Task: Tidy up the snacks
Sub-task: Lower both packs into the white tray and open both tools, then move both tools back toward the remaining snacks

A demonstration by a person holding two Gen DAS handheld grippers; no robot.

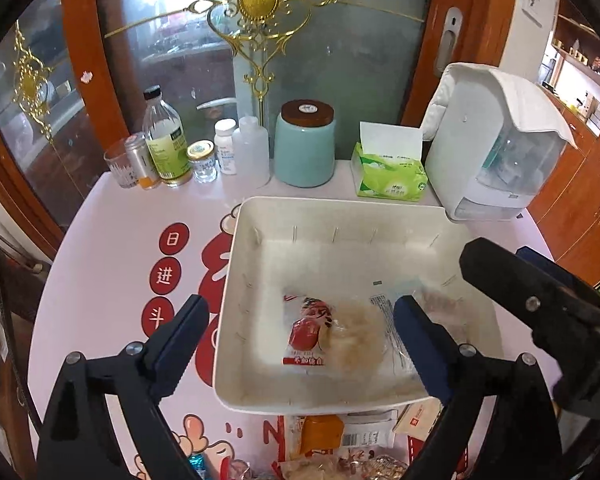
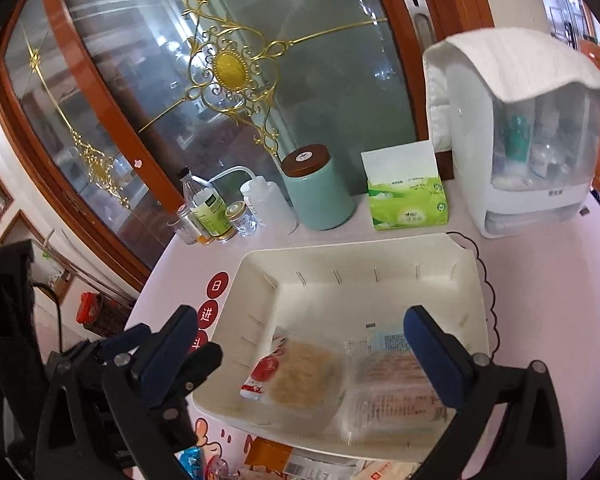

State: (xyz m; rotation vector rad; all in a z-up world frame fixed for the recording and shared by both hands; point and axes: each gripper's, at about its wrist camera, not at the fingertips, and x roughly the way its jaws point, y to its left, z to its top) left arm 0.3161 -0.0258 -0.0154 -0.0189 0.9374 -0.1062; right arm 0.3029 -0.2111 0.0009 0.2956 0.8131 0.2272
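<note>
A cream-white bin (image 2: 476, 292) sits on a pale pink desk (image 2: 540, 320) printed with red cartoon characters, beside a mint-green canister (image 2: 320, 196) with a brown lid, a green-and-white tissue pack (image 2: 408, 204), and dark blue claw pads (image 1: 180, 340).

Each gripper (image 1: 300, 326) had a black plastic frame with angular arms. Silver round screws sat at the joints. The fingers (image 2: 434, 354) wore dark blue pads.
</note>
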